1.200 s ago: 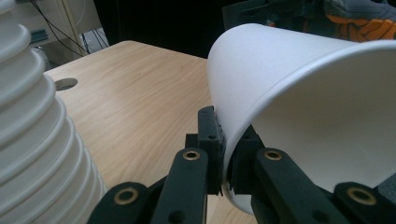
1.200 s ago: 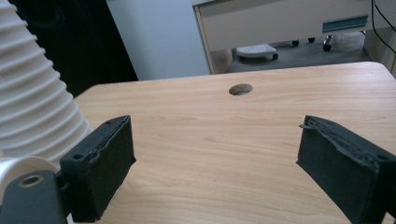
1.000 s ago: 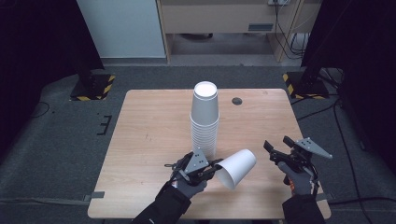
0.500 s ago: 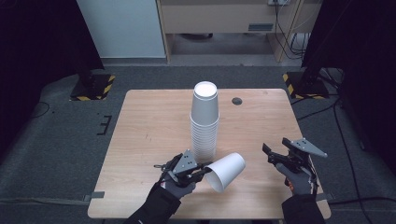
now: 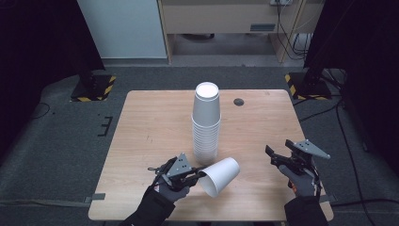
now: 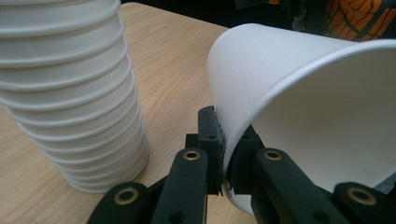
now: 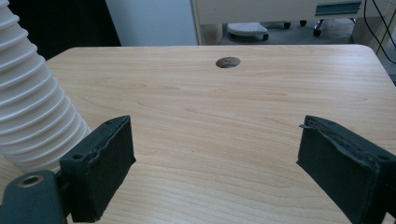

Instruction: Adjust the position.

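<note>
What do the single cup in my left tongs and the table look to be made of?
The single cup looks like white paper, matte, with a rolled rim and a thin wall that the left tongs pinch; foam cannot be ruled out. The stacked cups look the same. The table shows pale wood grain under a smooth, low-sheen finish, possibly laminate rather than solid wood.

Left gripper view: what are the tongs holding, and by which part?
The left tongs pinch a single white paper cup by its rim wall, one jaw inside and one outside. It lies tilted sideways beside the tall stack of white paper cups.
</note>
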The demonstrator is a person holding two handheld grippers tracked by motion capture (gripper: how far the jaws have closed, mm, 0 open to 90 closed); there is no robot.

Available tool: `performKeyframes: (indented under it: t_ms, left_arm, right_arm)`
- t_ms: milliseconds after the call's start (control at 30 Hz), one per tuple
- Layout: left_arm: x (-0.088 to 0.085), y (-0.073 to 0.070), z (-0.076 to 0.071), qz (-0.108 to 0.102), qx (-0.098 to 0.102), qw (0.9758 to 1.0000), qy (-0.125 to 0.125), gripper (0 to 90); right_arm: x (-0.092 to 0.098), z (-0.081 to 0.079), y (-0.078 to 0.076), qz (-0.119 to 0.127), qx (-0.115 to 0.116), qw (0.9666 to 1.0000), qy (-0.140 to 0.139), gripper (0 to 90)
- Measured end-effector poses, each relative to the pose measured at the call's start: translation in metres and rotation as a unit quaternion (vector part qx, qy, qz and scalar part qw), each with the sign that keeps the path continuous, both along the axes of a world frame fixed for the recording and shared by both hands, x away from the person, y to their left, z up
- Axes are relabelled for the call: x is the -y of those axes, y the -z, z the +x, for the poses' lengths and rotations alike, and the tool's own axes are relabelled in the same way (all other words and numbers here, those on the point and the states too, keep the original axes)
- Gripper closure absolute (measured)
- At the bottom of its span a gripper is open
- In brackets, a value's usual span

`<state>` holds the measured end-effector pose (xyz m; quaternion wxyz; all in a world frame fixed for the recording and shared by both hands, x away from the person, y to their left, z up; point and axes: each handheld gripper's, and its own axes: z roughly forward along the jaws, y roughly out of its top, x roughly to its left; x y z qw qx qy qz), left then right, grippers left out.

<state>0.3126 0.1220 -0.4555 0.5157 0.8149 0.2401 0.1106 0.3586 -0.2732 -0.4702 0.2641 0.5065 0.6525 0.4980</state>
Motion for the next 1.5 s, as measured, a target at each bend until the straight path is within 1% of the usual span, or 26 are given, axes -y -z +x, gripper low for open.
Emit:
performKeyframes:
  t_ms: [167,200,333,433,467,500,533,567,600,633,767,1033,1133,1200,1233,1267,1300,1333,1400,1433,1467,1500]
  left_arm:
    - [-0.008,0.000,-0.002,0.006,-0.001,1.0000,-0.007,85.3]
    - [-0.011,0.001,-0.003,0.008,-0.001,0.9999,-0.009,85.3]
    - [-0.016,0.001,-0.005,0.004,-0.002,0.9998,-0.017,85.4]
    - [-0.020,0.001,-0.006,0.006,-0.003,0.9998,-0.021,85.3]
    - [-0.022,0.001,-0.007,0.009,-0.002,0.9996,-0.025,85.3]
    - [-0.028,0.002,-0.007,0.009,-0.003,0.9994,-0.032,85.4]
    - [-0.028,0.002,-0.007,0.009,-0.003,0.9994,-0.032,85.4]
    - [-0.034,0.002,-0.008,0.010,-0.004,0.9991,-0.041,85.4]
    - [-0.034,0.002,-0.008,0.010,-0.004,0.9991,-0.041,85.4]
    - [-0.038,0.002,-0.009,0.012,-0.005,0.9988,-0.047,85.4]
    - [-0.050,0.004,-0.011,0.012,-0.008,0.9979,-0.064,85.4]
    - [-0.072,0.005,-0.014,0.018,-0.014,0.9948,-0.099,85.4]
    - [-0.083,0.004,-0.013,0.013,-0.018,0.9923,-0.122,85.4]
    - [-0.089,0.003,-0.013,0.014,-0.021,0.9911,-0.131,85.4]
    - [-0.089,0.003,-0.013,0.014,-0.021,0.9911,-0.131,85.4]
    - [-0.091,0.004,-0.013,0.015,-0.022,0.9904,-0.135,85.4]
    - [-0.096,0.004,-0.012,0.018,-0.024,0.9892,-0.143,85.4]
    - [-0.096,0.004,-0.012,0.018,-0.024,0.9892,-0.143,85.4]
    - [-0.101,0.004,-0.012,0.016,-0.026,0.9882,-0.150,85.4]
    - [-0.105,0.003,-0.013,0.013,-0.028,0.9869,-0.158,85.4]
    - [-0.105,0.003,-0.013,0.013,-0.028,0.9869,-0.158,85.4]
    - [-0.108,0.003,-0.012,0.013,-0.029,0.9860,-0.164,85.4]
  right_arm:
    - [-0.001,0.000,0.002,-0.004,-0.003,1.0000,-0.001,10.7]
    - [-0.001,0.000,0.003,-0.009,-0.003,0.9999,-0.003,10.7]
    - [-0.001,-0.001,0.003,-0.010,-0.003,0.9999,-0.003,10.7]
    - [0.000,-0.001,0.004,-0.012,-0.004,0.9999,-0.004,10.7]
    - [0.001,-0.001,0.004,-0.013,-0.005,0.9999,-0.002,10.7]
    - [0.002,-0.001,0.004,-0.015,-0.005,0.9999,-0.002,10.7]
    - [0.002,-0.001,0.004,-0.013,-0.005,0.9999,0.000,10.7]
    - [0.002,-0.001,0.004,-0.012,-0.005,0.9999,0.002,10.7]
    - [0.002,-0.001,0.004,-0.012,-0.005,0.9999,0.002,10.7]
    - [0.002,-0.001,0.004,-0.013,-0.005,0.9999,0.003,10.7]
    - [0.001,-0.001,0.004,-0.015,-0.004,0.9999,0.000,10.7]
    - [0.001,-0.002,0.004,-0.016,-0.005,0.9999,0.001,10.6]
    - [0.000,-0.001,0.004,-0.017,-0.005,0.9998,0.003,10.6]
    - [0.000,-0.002,0.004,-0.017,-0.005,0.9998,0.002,10.6]
    - [0.000,-0.002,0.004,-0.017,-0.005,0.9998,0.002,10.6]
    - [0.001,-0.002,0.004,-0.017,-0.004,0.9998,0.002,10.6]
    - [0.001,-0.002,0.004,-0.018,-0.005,0.9998,0.003,10.6]
    - [0.001,-0.002,0.004,-0.018,-0.005,0.9998,0.003,10.6]
    - [0.001,-0.002,0.005,-0.017,-0.007,0.9998,0.005,10.6]
    - [0.001,-0.002,0.005,-0.018,-0.008,0.9998,0.004,10.6]
    - [0.001,-0.002,0.005,-0.018,-0.008,0.9998,0.004,10.6]
    - [0.001,-0.002,0.005,-0.017,-0.008,0.9998,0.004,10.6]
